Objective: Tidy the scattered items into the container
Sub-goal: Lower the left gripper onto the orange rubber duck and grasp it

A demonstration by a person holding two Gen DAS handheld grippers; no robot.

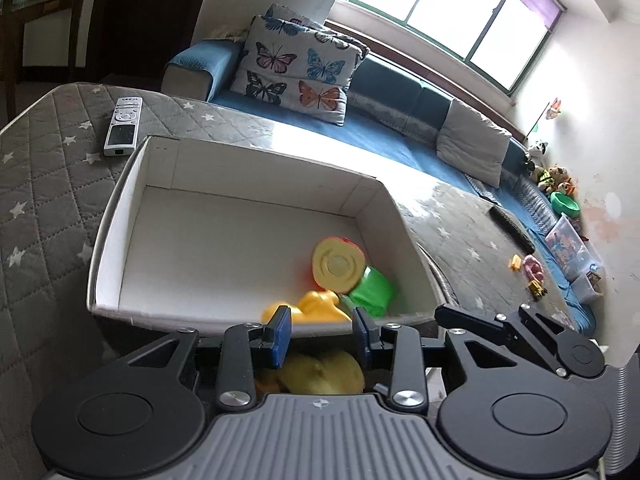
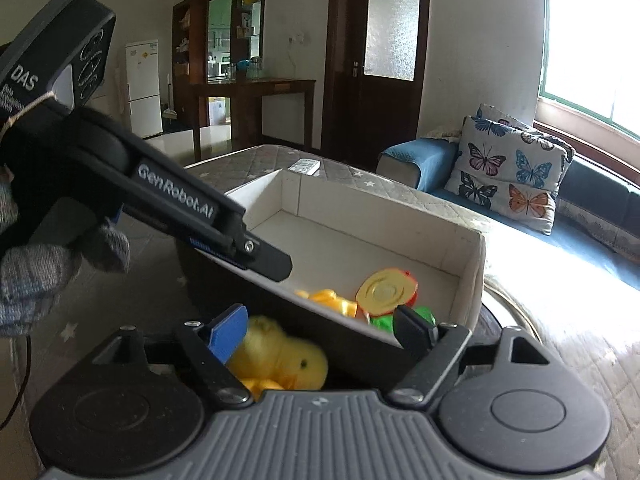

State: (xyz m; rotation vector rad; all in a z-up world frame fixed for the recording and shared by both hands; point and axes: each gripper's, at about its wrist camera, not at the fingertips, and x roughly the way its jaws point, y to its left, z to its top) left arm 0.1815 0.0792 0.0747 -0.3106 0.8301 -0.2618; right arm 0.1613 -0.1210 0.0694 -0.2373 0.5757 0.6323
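Both grippers are spread: the left gripper and right gripper flank a yellow plush chick beside the white box.

White box looks like matt cardboard; the toys inside are glossy plastic. A fuzzy yellow plush chick (blurred, probably cloth) sits outside. Quilted grey cover, stitched fabric.
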